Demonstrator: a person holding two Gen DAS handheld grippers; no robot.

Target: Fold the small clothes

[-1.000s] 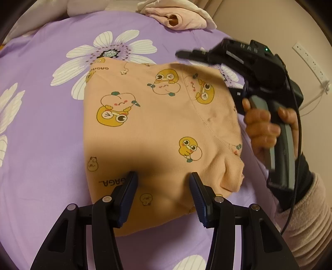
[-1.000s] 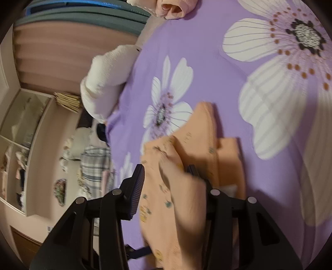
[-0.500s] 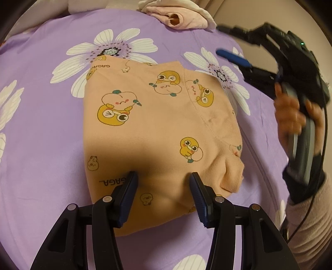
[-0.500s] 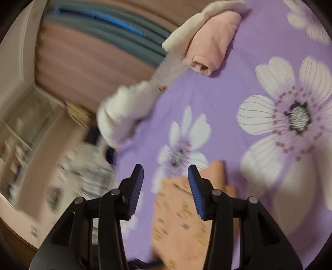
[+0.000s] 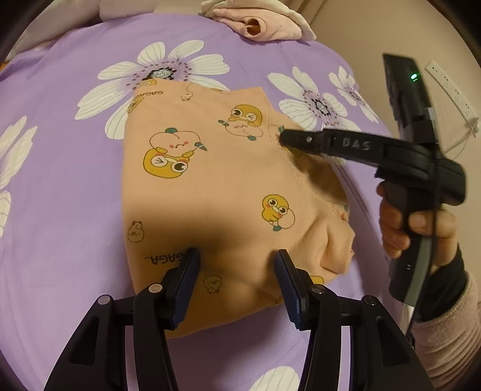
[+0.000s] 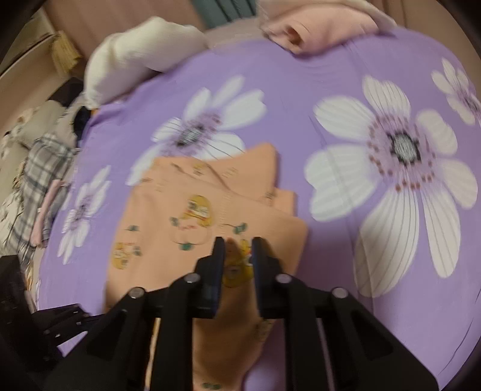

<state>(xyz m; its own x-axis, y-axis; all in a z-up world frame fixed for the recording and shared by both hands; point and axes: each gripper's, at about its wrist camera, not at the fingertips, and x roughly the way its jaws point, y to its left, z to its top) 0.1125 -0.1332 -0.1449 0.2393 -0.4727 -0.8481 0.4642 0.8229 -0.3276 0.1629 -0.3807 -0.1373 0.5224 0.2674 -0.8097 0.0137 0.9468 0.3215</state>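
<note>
Peach garment [image 5: 222,192] w/ duck print, folded, flat on purple floral sheet [image 5: 60,186]. Left gripper [image 5: 236,255] spread wide, tips on near hem, grasping nothing. Right gripper [image 6: 237,243] narrow but gapped, tips low over far-right fold; hand [image 5: 418,225] upright on grip at right. Pink bundle [image 5: 258,24] at far edge.

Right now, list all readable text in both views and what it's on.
"GAGA..." printed on the peach garment, near edge, beside the left hand-held gripper; reads upside down.
"GAGA" printed again near the garment's far edge, also inverted.
"DAS" hand-lettered on the arm of the right hand-held gripper, as seen in the left wrist view.
Right wrist view: garment prints are motion-blurred; no text readable there.
</note>
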